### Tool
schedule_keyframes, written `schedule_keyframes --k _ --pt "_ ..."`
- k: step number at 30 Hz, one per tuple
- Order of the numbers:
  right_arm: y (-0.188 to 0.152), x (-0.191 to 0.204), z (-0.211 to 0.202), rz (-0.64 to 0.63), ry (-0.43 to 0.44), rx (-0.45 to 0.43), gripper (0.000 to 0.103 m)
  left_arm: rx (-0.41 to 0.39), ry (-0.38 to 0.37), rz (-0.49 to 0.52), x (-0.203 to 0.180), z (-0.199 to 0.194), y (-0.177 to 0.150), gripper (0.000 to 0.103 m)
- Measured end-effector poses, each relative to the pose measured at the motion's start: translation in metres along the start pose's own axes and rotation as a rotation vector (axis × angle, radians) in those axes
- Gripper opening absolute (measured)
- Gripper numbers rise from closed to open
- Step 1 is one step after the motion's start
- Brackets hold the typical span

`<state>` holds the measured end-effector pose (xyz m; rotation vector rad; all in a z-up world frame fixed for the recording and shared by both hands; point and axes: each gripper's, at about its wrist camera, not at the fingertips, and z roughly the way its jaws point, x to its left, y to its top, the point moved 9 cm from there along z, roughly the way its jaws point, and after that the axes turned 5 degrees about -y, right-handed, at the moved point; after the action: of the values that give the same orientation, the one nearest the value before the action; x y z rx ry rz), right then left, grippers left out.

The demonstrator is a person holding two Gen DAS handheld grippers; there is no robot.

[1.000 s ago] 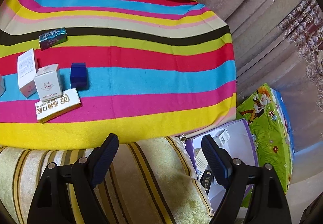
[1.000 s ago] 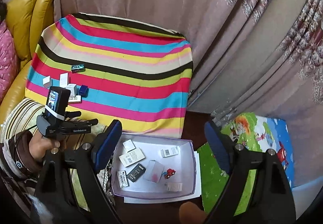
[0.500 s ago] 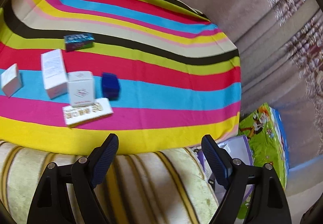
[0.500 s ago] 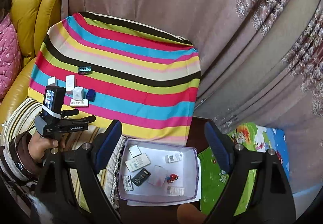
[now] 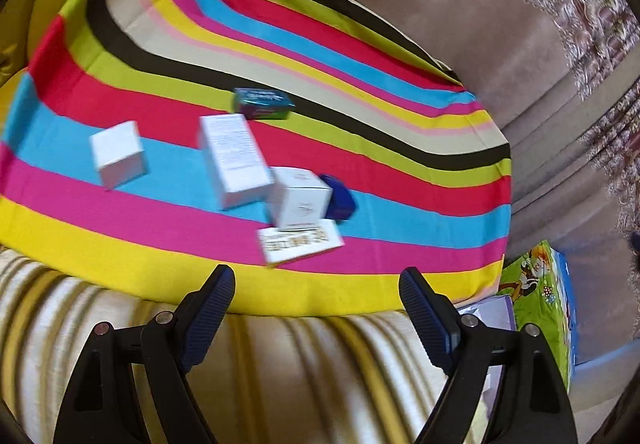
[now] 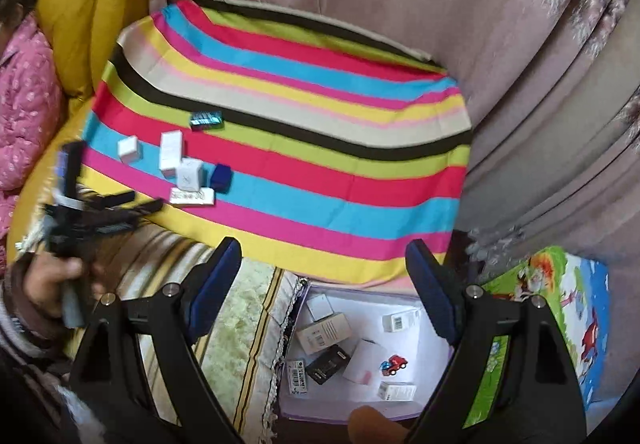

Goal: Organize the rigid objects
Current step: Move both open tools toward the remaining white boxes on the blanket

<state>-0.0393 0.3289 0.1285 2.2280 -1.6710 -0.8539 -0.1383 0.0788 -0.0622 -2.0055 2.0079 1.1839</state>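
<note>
On the striped cloth (image 5: pixel 400 172) lie several small boxes: a white cube (image 5: pixel 117 154), a tall white box (image 5: pixel 234 160), a white box (image 5: pixel 301 197) beside a dark blue box (image 5: pixel 339 202), a flat white printed box (image 5: pixel 300 246) and a teal box (image 5: pixel 262 103). My left gripper (image 5: pixel 316 308) is open and empty, just short of the cloth's yellow front edge. My right gripper (image 6: pixel 324 280) is open and empty, above a lilac bin (image 6: pixel 416 360) holding small boxes and a red toy car (image 6: pixel 394 363). The same cluster of boxes (image 6: pixel 188 168) and the left gripper (image 6: pixel 148 206) show in the right wrist view.
A striped cream sofa arm (image 5: pixel 280 372) lies under the left gripper. Pink curtains (image 6: pixel 520 84) hang behind and to the right. A cartoon floor mat (image 6: pixel 560 308) lies right of the bin. A yellow sofa back (image 6: pixel 80 12) and a person in pink (image 6: pixel 24 92) are at left.
Both views swung left: the boxes drifted from the left edge toward the middle of the left wrist view. The right gripper sank, and the bin now looks larger. Both grippers stayed open.
</note>
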Motion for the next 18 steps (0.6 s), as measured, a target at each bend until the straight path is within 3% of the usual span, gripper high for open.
schedule_keyframes --k 7,18 --pt "-0.011 0.024 0.075 -0.002 0.002 0.015 0.086 -0.01 0.025 0.016 0.034 -0.026 0.006 0.085" --pt "-0.012 0.102 0.131 0.113 0.167 0.085 0.086 -0.019 0.024 -0.036 0.072 -0.045 0.009 0.085"
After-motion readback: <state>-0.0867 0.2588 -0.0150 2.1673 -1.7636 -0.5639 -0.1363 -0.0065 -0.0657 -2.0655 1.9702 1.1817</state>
